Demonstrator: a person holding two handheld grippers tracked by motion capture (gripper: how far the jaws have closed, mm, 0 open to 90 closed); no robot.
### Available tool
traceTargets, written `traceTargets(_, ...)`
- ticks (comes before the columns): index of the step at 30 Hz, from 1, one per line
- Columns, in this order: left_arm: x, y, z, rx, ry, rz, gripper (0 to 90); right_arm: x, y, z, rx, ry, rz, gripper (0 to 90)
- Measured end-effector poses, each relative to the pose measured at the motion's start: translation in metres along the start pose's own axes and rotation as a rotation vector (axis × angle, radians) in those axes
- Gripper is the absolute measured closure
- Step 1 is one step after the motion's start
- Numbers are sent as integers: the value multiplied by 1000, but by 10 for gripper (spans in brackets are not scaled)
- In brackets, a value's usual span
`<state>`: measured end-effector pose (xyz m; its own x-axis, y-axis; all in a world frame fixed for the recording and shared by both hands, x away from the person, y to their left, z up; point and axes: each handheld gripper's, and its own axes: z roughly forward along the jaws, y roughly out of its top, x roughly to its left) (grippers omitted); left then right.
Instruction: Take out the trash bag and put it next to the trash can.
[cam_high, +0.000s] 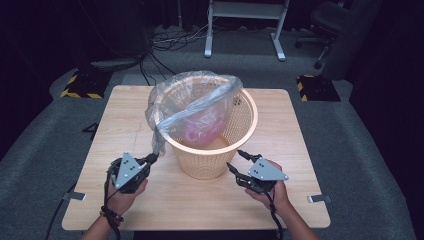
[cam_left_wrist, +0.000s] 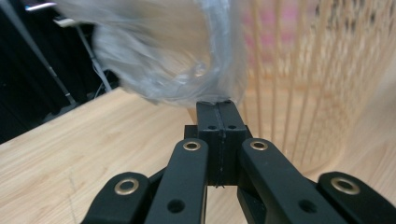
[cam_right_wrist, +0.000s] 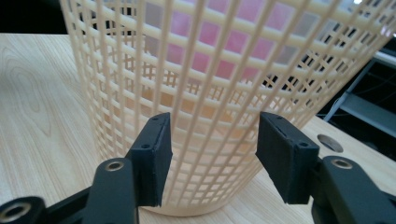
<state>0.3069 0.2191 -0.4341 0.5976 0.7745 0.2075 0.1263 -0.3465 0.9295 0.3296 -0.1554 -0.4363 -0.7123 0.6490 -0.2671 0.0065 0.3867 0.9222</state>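
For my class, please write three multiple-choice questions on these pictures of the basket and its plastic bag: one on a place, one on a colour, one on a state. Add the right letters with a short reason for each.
1. Where does the basket stand?
A. on the wooden table
B. on the floor
C. on a chair

2. What colour is the basket?
A. blue
B. pale peach
C. black

3. How is the left claw?
A. wide open
B. shut on the plastic bag
C. lying on the floor

Answers: 1 A, its base rests on the tabletop. 2 B, its lattice wall is pale peach. 3 B, its jaws meet on the bag's edge, while the right claw is open beside the basket.
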Motion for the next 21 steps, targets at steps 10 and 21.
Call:
traceTargets(10,-44,2,30,101,-144,135,900,5,-1,-12,21,-68,-17,462)
traceTargets(21,-64,0,39,116,-210,162,900,76,47,-9,-190,163,-147,554)
